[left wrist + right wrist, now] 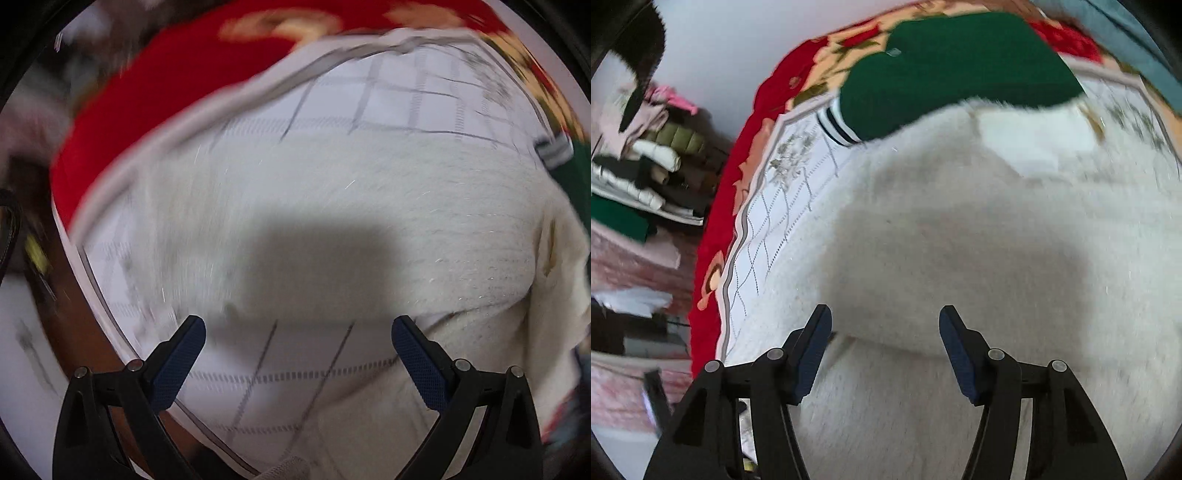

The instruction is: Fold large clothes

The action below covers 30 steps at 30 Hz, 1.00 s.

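I see my left gripper [298,334] and right gripper [885,325] both spread apart, holding nothing, above the fluffy white knit garment [960,251] filling mid-frame on the white checked quilt [406,96]; a green sweater [953,66] lies upper centre.

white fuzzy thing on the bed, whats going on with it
A person with a gripper in each hand is working on a white fuzzy garment spread on a quilted bedcover. Both the left gripper and the right gripper are open just above it, holding nothing. A green garment lies at its far edge. How far the folding has got is unclear.
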Tool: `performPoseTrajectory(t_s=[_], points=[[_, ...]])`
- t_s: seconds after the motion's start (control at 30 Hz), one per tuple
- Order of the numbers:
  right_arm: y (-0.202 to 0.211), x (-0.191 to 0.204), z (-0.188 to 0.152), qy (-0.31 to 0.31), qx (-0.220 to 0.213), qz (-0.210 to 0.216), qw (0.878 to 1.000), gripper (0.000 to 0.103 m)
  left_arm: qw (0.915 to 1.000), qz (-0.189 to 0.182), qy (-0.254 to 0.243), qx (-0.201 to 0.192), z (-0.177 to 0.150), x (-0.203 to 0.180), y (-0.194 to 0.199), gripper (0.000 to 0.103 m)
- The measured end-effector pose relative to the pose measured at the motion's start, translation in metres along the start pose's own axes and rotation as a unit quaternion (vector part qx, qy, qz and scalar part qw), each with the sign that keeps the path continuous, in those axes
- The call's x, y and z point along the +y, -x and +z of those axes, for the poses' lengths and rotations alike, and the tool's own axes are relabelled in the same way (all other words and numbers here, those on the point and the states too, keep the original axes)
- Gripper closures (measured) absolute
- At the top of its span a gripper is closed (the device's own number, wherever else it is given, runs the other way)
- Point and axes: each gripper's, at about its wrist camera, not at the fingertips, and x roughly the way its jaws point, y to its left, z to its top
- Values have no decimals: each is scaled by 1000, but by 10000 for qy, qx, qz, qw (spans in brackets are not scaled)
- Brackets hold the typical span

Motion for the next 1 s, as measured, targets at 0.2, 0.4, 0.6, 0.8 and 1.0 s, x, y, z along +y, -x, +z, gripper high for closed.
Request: performPoseTrajectory(t_s=[0.2,0.4,0.6,0.8,1.0], points=[[-32,-4,5,-370,325,-156,9987,40,9822,-1117,1449,435,18,58,-50,2],[-58,1,-7,-568,361,-274,9974,40,9572,-1234,2611,-188,51,93,-69,33],[-66,19,-3,-661,259,-177,9973,40,9657,-906,2109,-1217,119,90,-54,92],[-103,44,12,-705,324,33,9970,82,9684,-898,1364,-1887,169,46,-18,93],[-115,39,26,-952,659,81,9932,81,9660,-548,314,-2505,152,-3,37,93]])
